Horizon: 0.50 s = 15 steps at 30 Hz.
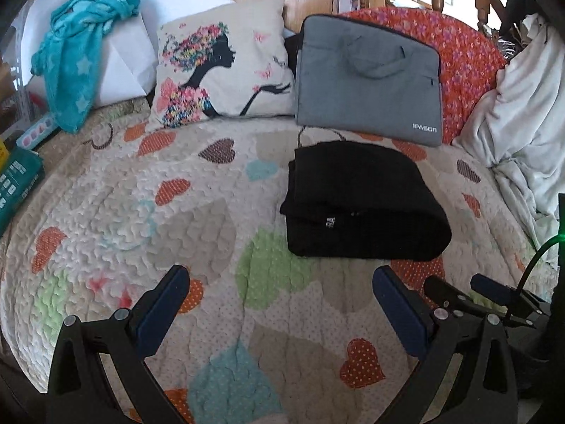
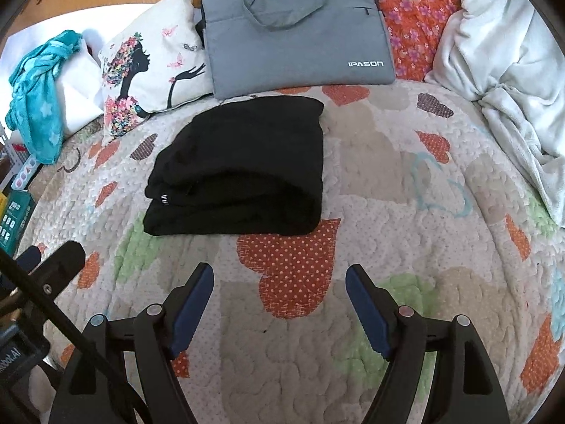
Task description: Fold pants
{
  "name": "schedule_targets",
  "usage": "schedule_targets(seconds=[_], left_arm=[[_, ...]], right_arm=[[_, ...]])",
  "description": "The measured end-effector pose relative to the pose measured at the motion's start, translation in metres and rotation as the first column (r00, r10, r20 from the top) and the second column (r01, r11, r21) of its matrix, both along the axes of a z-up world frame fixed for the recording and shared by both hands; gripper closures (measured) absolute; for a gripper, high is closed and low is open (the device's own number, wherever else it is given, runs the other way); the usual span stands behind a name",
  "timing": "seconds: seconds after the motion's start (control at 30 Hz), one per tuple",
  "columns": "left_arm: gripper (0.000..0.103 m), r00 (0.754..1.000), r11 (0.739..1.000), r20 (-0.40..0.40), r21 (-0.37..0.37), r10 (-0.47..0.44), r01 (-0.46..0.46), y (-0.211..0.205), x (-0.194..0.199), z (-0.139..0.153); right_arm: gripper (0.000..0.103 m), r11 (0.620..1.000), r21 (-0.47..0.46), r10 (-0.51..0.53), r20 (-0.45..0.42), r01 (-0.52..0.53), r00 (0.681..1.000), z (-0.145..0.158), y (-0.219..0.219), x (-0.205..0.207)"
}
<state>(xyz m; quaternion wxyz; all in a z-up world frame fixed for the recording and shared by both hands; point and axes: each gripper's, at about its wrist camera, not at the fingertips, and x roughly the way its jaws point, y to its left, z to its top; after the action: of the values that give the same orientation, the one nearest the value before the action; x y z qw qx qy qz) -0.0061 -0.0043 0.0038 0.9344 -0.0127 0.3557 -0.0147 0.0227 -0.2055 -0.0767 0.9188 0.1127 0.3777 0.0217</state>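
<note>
While both tools are hovering over the bedspread [image 2: 406,162], you are looking at black pants [image 2: 240,169] already lying in a compact, layered rectangle on the heart-patterned quilt, just in front of the grey laptop bag [image 2: 296,28] and beside the printed cushion [image 2: 148,70]. You are holding the left gripper [image 1: 280,295] with its jaws standing wide apart and nothing between them; the right gripper [image 2: 279,293] is likewise spread wide and is gripping nothing, its blue pads facing bare quilt. Neither tool is touching the garment; both are sitting near its front edge.

You are dealing with a thick, soft knit that is sagging into rounded rolls at the fold, so it is likely to be light but floppy, drooping from any single pinch point. The stacked layers are probably sliding on one another easily, and a shallow bite is risking lifting only the top ply. If another fold is wanted, you are best taking hold at the two near corners of the stack, one tool to each, pinching through all layers. The rounded fold on the right side of the right wrist view is offering the firmest, bulkiest edge.
</note>
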Motion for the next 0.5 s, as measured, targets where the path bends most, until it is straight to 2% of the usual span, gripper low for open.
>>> schedule_targets(seconds=[0.5], left_arm=[[0.0, 0.996, 0.998, -0.086, -0.049, -0.035, 0.031, -0.001, 0.014, -0.019]], right_arm=[[0.021, 1.0, -0.012, 0.02, -0.035, -0.02, 0.999, -0.014, 0.009, 0.012]])
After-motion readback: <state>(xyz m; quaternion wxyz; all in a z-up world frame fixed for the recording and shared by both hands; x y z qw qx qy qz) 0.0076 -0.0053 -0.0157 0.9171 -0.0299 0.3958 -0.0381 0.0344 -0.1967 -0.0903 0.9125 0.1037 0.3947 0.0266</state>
